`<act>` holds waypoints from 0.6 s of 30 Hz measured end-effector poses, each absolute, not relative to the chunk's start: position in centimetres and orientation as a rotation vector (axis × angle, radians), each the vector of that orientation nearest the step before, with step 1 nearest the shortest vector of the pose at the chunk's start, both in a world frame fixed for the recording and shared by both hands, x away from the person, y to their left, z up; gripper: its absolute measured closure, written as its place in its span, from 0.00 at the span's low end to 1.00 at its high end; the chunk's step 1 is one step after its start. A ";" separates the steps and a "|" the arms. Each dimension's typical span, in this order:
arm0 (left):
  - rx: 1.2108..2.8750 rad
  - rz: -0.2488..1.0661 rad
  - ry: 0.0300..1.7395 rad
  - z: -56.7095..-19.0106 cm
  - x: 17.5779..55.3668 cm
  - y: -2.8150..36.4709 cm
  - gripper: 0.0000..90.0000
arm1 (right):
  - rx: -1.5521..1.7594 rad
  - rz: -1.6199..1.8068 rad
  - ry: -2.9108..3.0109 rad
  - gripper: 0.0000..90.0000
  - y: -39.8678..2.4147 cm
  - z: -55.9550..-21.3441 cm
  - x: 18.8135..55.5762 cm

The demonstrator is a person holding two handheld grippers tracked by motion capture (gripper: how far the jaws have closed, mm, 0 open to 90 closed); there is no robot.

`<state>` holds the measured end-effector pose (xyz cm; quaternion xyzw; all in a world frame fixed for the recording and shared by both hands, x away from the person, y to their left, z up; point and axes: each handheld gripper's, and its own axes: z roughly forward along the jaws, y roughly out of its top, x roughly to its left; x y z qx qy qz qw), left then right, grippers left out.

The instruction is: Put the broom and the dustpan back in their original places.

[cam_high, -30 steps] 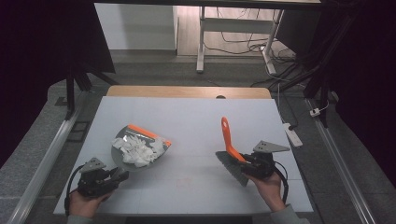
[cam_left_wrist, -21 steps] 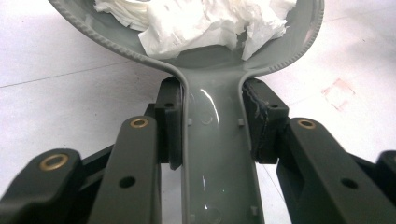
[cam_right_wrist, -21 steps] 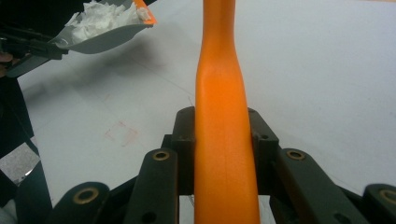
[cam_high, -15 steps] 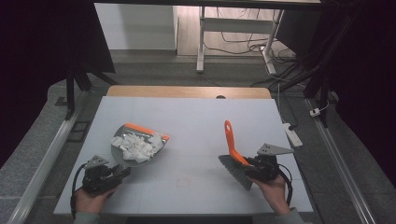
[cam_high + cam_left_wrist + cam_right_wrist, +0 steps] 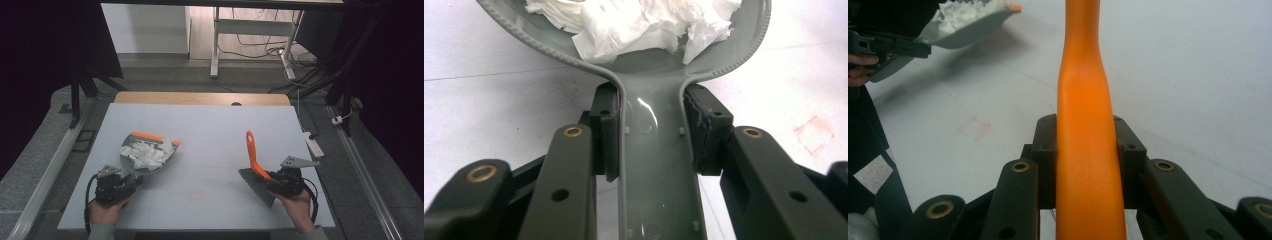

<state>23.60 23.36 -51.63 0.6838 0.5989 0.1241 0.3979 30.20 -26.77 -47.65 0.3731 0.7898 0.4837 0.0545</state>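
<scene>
Left gripper (image 5: 131,183) low at the near left of the white table (image 5: 210,125), jaws pinching the grey handle of a dustpan (image 5: 145,157). In the left gripper view, pads (image 5: 606,130) pressed against both sides of that handle, pan spreading just beyond the fingertips. Crumpled white paper scraps (image 5: 145,154) heaped inside the pan, piled right up to where the handle begins. Orange strip (image 5: 150,137) along the pan's far lip, the edge farthest from the left gripper.

Right gripper (image 5: 272,181) at the near right of the table, well apart from the left one, jaws clamped on the orange handle of a hand brush (image 5: 254,159). In the right gripper view, handle (image 5: 1087,125) running straight out between the two pads, gripped on both sides and rising away past the fingertips. Dark bristle head (image 5: 256,186) just beside the right gripper on its inner side, slanting down toward the tabletop. Grey three-cornered plate (image 5: 298,162) sitting on top of the right gripper.

Dustpan also seen far off to the upper left of the right gripper's jaws, lifted at a tilt, its shadow on the table beneath.
</scene>
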 end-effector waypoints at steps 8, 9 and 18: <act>1.659 0.307 1.596 -52.2 24.1 24.1 0.69 | 1.151 1.436 2.432 0.79 -26.5 -48.2 30.5; 1.656 0.308 1.601 -52.3 24.2 24.2 0.69 | 1.156 1.433 2.433 0.79 -26.5 -48.2 30.6; 1.621 0.304 1.667 -53.0 24.9 24.3 0.69 | 1.164 1.379 2.451 0.79 -26.0 -48.7 31.0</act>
